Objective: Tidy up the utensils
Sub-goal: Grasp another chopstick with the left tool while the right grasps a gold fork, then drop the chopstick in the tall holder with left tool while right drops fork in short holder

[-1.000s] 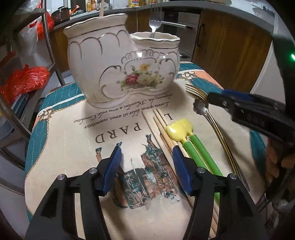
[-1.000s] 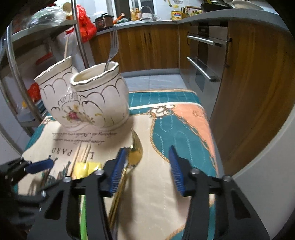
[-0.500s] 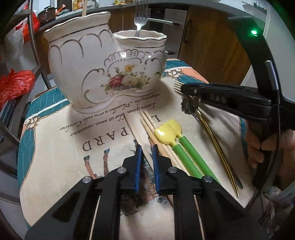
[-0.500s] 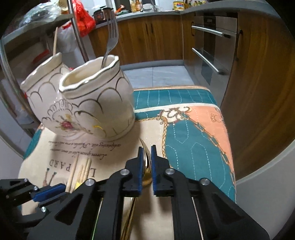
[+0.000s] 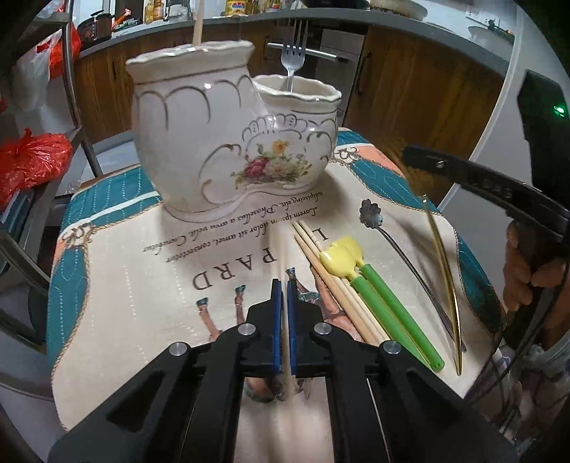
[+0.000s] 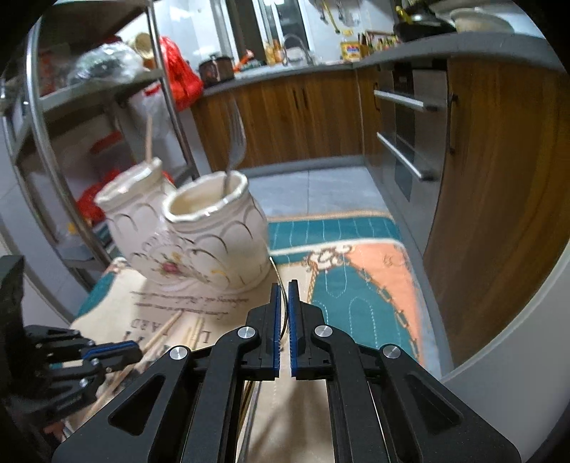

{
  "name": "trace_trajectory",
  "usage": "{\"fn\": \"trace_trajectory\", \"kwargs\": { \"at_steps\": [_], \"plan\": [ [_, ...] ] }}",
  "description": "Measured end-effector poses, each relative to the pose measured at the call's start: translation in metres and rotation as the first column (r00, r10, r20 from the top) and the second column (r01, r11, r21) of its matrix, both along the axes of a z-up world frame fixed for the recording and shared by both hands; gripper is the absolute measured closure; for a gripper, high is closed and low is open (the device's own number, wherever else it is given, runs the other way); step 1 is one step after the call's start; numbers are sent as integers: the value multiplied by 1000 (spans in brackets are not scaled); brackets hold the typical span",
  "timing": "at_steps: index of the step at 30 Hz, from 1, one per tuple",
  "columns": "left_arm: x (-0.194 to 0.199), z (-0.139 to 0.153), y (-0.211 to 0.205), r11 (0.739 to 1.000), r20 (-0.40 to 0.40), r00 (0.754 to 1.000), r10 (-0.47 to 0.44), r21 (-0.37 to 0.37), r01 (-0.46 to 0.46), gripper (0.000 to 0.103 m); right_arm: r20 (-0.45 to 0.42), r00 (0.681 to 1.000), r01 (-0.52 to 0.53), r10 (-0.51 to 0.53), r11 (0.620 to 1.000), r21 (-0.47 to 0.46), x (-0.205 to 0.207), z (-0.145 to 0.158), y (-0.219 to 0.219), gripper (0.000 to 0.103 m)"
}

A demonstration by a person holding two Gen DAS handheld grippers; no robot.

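Note:
A white flowered ceramic holder (image 5: 199, 142) (image 6: 213, 235) stands at the back of the printed cloth. Its tall compartment holds a chopstick (image 5: 197, 21); its short one holds a silver fork (image 5: 294, 39). My left gripper (image 5: 283, 285) is shut on a pale chopstick (image 5: 284, 342) just above the cloth. Beside it lie loose chopsticks (image 5: 331, 285), two green-handled yellow spoons (image 5: 384, 302) and a silver flower-headed spoon (image 5: 395, 245). My right gripper (image 6: 283, 286) (image 5: 415, 153) is shut on a gold fork (image 5: 443, 263) (image 6: 284, 313), whose front end is raised off the cloth.
The cloth (image 5: 124, 267) covers a small table with edges close on all sides. A metal rack (image 5: 74, 89) with red bags (image 5: 28, 160) stands to the left. Wooden cabinets and an oven (image 6: 402, 142) lie behind. A person's hand (image 5: 523, 270) grips the right tool.
Both grippers went from open to shut. The left one closed on a chopstick and the right one on the gold fork. Both then rose a little, tilting the fork up.

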State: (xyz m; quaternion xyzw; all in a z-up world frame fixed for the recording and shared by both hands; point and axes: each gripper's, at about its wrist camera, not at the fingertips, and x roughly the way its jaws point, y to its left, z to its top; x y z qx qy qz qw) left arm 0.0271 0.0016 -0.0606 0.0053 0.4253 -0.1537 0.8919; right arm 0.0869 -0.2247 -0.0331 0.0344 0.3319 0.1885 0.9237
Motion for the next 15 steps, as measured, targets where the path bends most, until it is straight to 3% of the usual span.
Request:
{"fn": "trace_trajectory", "kwargs": {
  "at_steps": [15],
  "plan": [
    [-31, 34, 18, 997, 196, 980, -40, -57, 53, 103, 261, 964, -45, 40, 999, 16, -57, 58, -7, 99]
  ]
}}
